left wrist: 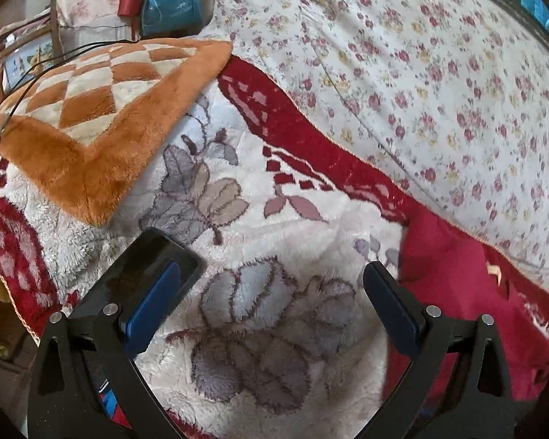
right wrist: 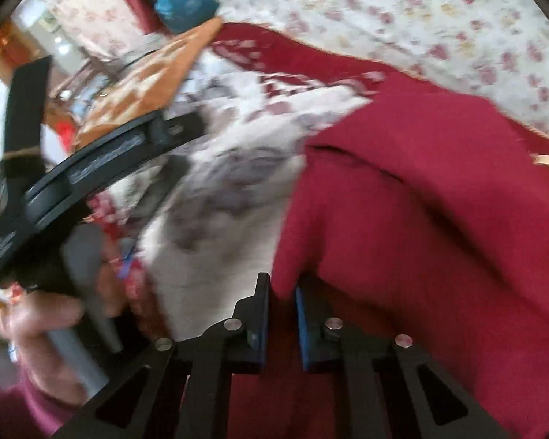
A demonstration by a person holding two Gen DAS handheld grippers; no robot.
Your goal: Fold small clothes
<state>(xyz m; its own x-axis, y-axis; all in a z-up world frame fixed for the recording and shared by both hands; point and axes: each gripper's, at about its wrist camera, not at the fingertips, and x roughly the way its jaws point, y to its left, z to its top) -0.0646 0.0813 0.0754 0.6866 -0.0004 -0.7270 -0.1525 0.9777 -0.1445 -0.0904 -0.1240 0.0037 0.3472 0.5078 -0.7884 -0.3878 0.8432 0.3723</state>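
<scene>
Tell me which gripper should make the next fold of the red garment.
Right, probably. The right gripper is already shut on an edge of the red garment. The left gripper is open, its fingers beside the garment over the floral blanket.

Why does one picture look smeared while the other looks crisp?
Right wrist view: motion blur smears the red garment and the hand. Left wrist view: mostly sharp, the fleece blanket shows its fibres. Both bend straight lines at the edges, a fisheye effect.

Left gripper (left wrist: 271, 285) jaws wide apart, right gripper (right wrist: 282, 292) jaws nearly together
</scene>
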